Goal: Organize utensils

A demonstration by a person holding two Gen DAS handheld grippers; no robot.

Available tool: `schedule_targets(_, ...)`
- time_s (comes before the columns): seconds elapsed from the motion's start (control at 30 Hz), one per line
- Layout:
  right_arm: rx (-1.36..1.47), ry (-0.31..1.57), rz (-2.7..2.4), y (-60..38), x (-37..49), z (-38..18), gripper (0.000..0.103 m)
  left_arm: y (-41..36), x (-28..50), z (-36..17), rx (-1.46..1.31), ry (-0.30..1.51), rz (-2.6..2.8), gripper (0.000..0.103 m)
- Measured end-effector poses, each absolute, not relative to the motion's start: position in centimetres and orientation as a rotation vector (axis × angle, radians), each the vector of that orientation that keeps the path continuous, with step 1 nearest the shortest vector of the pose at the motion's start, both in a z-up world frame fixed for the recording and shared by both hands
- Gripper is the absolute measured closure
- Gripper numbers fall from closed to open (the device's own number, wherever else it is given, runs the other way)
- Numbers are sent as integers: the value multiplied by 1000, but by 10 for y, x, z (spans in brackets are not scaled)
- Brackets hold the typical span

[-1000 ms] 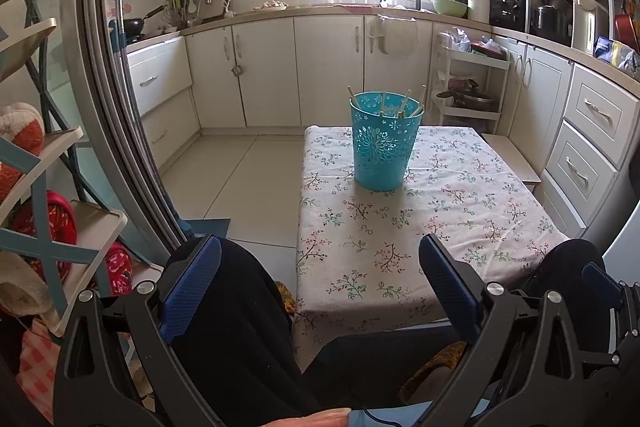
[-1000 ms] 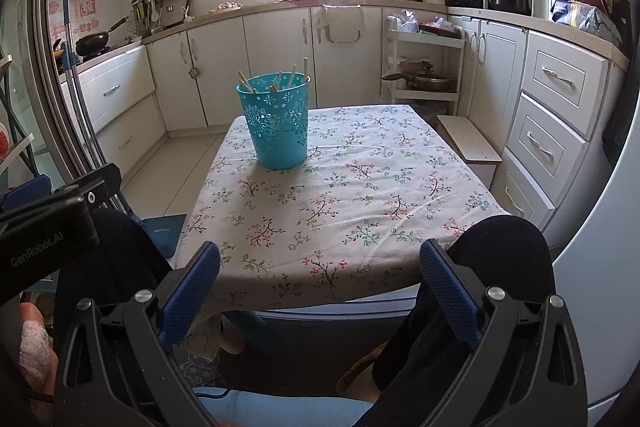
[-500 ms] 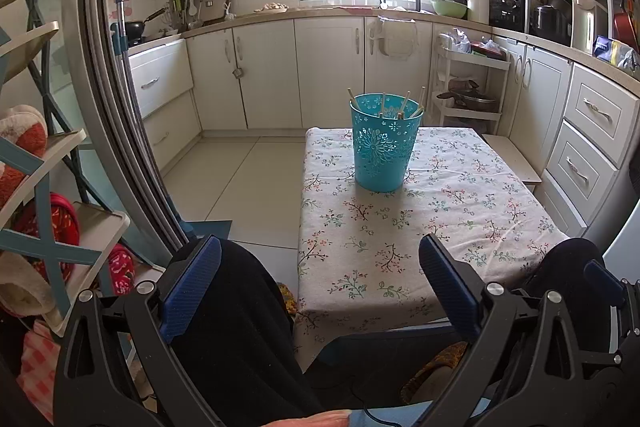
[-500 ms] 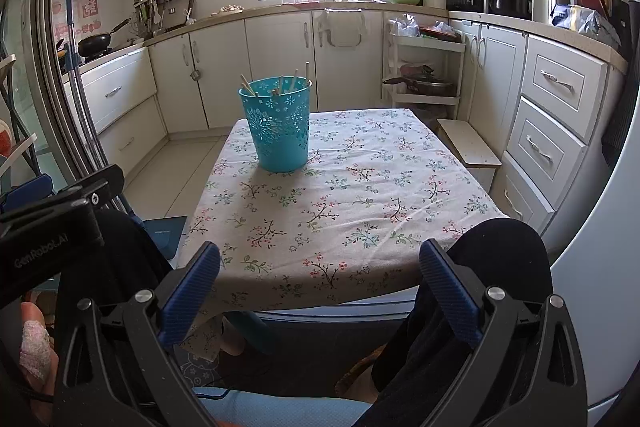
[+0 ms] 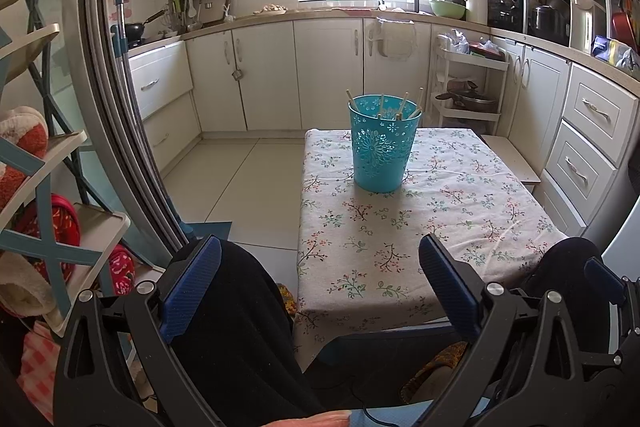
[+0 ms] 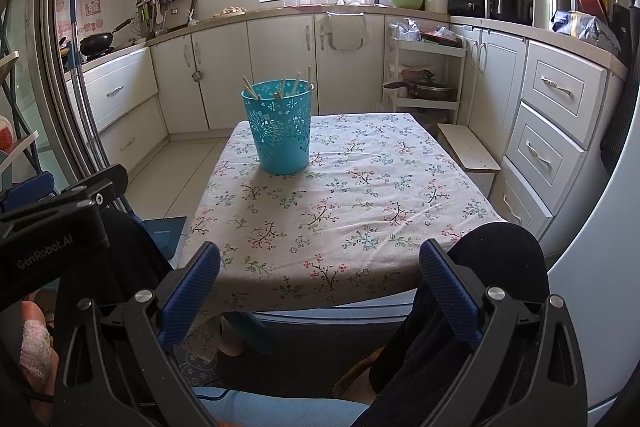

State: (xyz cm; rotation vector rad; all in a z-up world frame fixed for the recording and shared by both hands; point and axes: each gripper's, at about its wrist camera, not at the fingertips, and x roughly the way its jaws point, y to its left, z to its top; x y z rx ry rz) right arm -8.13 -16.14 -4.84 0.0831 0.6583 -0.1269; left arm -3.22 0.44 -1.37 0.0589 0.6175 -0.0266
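Right wrist only: left tool [image 6: 56, 227] alongside.

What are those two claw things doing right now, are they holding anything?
Left gripper: jaws wide open, holding nothing, short of the table.
Right gripper: jaws wide open, holding nothing, also short of the table.

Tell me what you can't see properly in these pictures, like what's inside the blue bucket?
- Chopsticks in the teal bucket: only tips show; the bucket wall hides the rest and the exact count, in both views.
- Table legs: covered by the floral cloth.
- Left claw and right claw: the bases are cut off by the bottom edge.
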Motion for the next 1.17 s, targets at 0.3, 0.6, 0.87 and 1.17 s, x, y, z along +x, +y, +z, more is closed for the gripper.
schedule_targets(0.3, 76, 654, -126, -160, -82, -47, 8, 5, -34, -10, 60, 613, -27, 8)
schedule_targets(0.6, 63, 663, -122, -157, -82, -49, 7, 9, -32, -10, 36, 625, -62, 8)
schedule_targets(0.87, 75, 688, -126, -160, -69, -57, 7, 2, -13, -17, 98, 637, -55, 8)
schedule_targets(1.17, 77, 766, -181, -173, -31, -80, 8, -1, 38, -42, 76, 724, -64, 8)
